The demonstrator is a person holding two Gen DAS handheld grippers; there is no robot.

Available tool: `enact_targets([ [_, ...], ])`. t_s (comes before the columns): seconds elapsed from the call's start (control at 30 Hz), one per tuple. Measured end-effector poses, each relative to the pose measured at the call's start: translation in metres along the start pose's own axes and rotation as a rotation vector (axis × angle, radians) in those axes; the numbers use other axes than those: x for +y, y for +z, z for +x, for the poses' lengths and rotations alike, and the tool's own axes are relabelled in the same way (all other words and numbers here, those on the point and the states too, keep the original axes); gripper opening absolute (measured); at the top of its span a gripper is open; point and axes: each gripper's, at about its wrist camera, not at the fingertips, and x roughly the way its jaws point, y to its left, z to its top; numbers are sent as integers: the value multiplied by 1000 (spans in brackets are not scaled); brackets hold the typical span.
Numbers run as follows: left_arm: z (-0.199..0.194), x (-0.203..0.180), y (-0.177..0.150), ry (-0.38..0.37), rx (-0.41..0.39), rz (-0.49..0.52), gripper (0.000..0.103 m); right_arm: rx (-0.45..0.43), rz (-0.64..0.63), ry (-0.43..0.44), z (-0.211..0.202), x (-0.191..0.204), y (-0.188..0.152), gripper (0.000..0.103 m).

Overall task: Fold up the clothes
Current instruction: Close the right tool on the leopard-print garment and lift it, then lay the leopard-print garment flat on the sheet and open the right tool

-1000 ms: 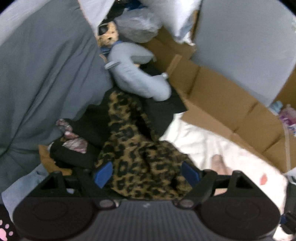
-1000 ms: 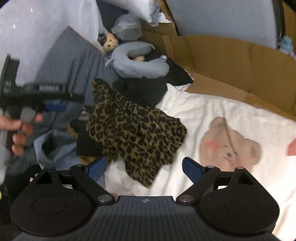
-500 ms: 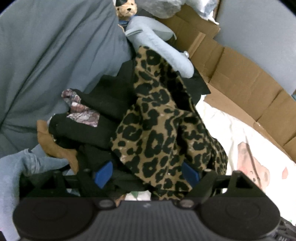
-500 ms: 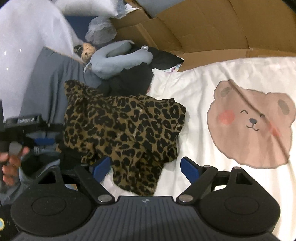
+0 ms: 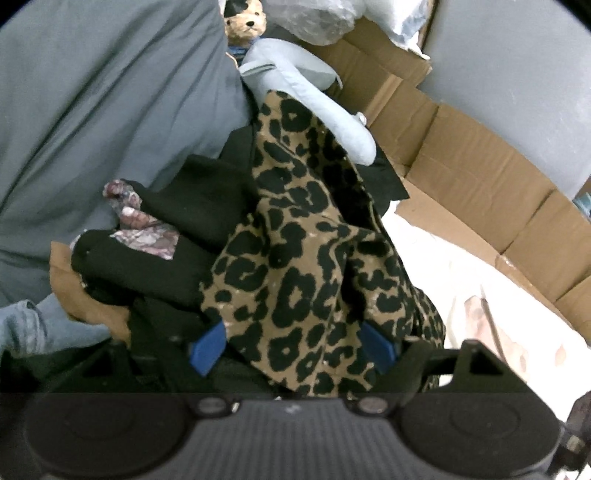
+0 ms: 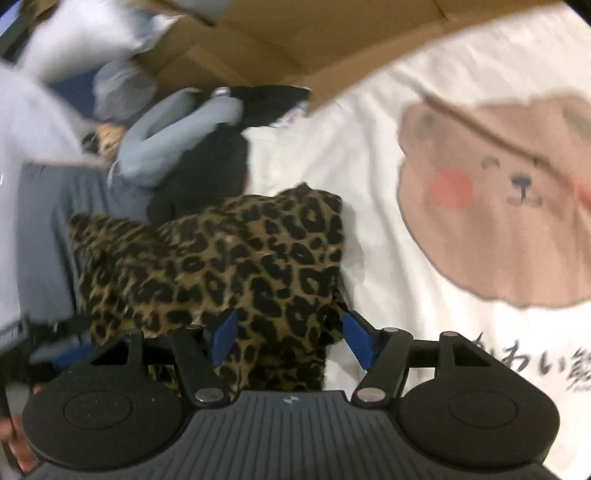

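A leopard-print garment [image 5: 295, 258] lies crumpled, partly on a pile of dark clothes and partly on the white bedsheet [image 6: 388, 147]. My left gripper [image 5: 291, 347] is open at its near edge, and the cloth drapes between the two blue pads [image 5: 207, 345]. In the right wrist view the leopard-print garment [image 6: 240, 258] fills the lower middle. My right gripper [image 6: 290, 336] is low over its lower edge, still open, with a fold of cloth between the pads [image 6: 356, 339]. The left gripper [image 6: 55, 354] shows as a blur at the lower left.
Black, floral and tan clothes [image 5: 159, 254] are heaped left of the garment against grey bedding [image 5: 92, 110]. Behind lie a pale blue neck pillow [image 5: 306, 99], a small teddy bear [image 5: 245, 22] and flattened cardboard [image 5: 480, 177]. A bear print [image 6: 498, 203] covers the sheet.
Both grippers have dropped closer to the leopard garment, which now lies between their pads. The right gripper's fingers have narrowed and it has swung right. The left gripper's opening is unchanged.
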Motion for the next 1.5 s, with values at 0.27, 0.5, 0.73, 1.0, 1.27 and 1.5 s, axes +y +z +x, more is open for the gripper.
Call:
enact_targets([
  [0.27, 11, 6, -9, -25, -8, -25, 82, 53, 188, 96, 33, -18, 6, 70],
  [0.5, 16, 11, -15, -53, -22, -57, 79, 86, 109, 122, 16, -11, 10, 2],
  [0.73, 6, 2, -26, -102, -57, -45, 74, 43, 16, 92, -56, -10, 27, 2],
  [1.0, 0, -7, -30, -143, -59, -33, 72, -18, -4, 9, -125, -26, 34, 2],
  [1.27, 7, -19, -34, -197, -29, -13, 73, -130, -24, -125, -189, -50, 50, 2],
  [1.5, 13, -43, -45, -261, 35, 96, 78, -218, 43, -250, -236, -92, 57, 2],
])
